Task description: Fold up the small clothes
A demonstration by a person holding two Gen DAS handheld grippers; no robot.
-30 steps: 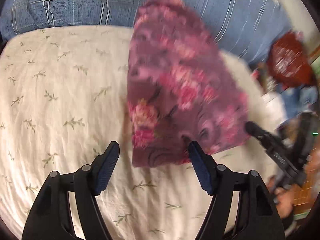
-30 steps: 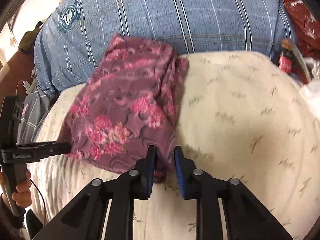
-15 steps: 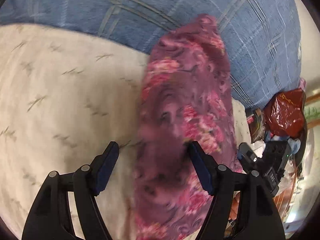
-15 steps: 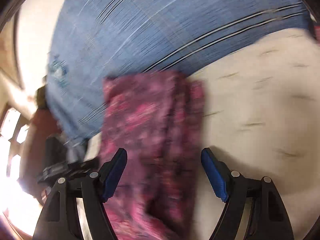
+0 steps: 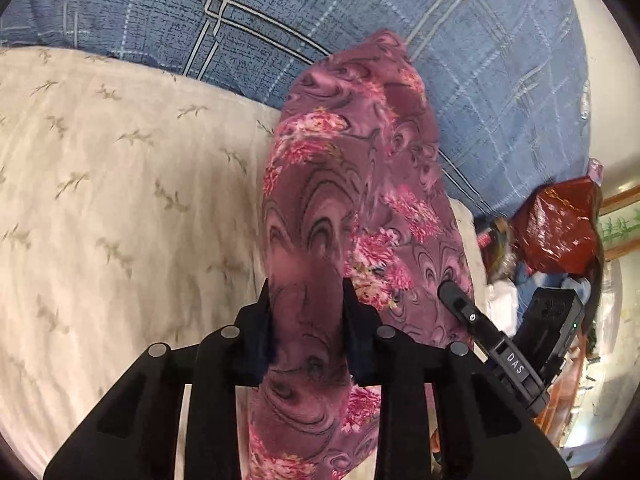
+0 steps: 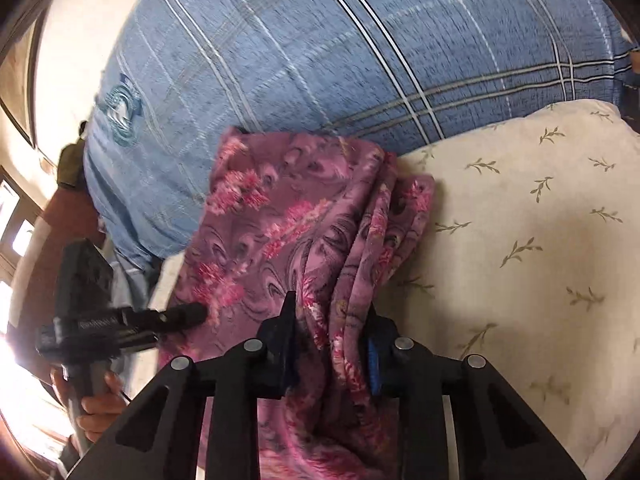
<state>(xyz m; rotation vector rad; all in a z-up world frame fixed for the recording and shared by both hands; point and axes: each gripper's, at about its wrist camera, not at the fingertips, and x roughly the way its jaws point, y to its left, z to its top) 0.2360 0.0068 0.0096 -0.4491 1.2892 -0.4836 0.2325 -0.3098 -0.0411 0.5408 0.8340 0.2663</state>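
A purple cloth with pink flowers (image 5: 352,184) lies folded into a long strip on a cream bed sheet (image 5: 120,200), its far end against a blue plaid pillow (image 5: 280,20). My left gripper (image 5: 306,320) is shut on the cloth's near left edge. My right gripper (image 6: 330,336) is shut on the bunched layers at the cloth's near right edge (image 6: 304,232). The right gripper shows in the left wrist view (image 5: 492,344), and the left gripper shows in the right wrist view (image 6: 120,320), held by a hand.
The blue plaid pillow (image 6: 320,48) fills the back of the bed. A shiny red bag (image 5: 560,232) and clutter sit off the bed's right side. Cream sheet with leaf print (image 6: 520,260) spreads to the right of the cloth.
Both grippers were open half a second ago and have closed on the near end of the cloth. A second ago the right gripper was shut on the cloth, then let go and moved closer.
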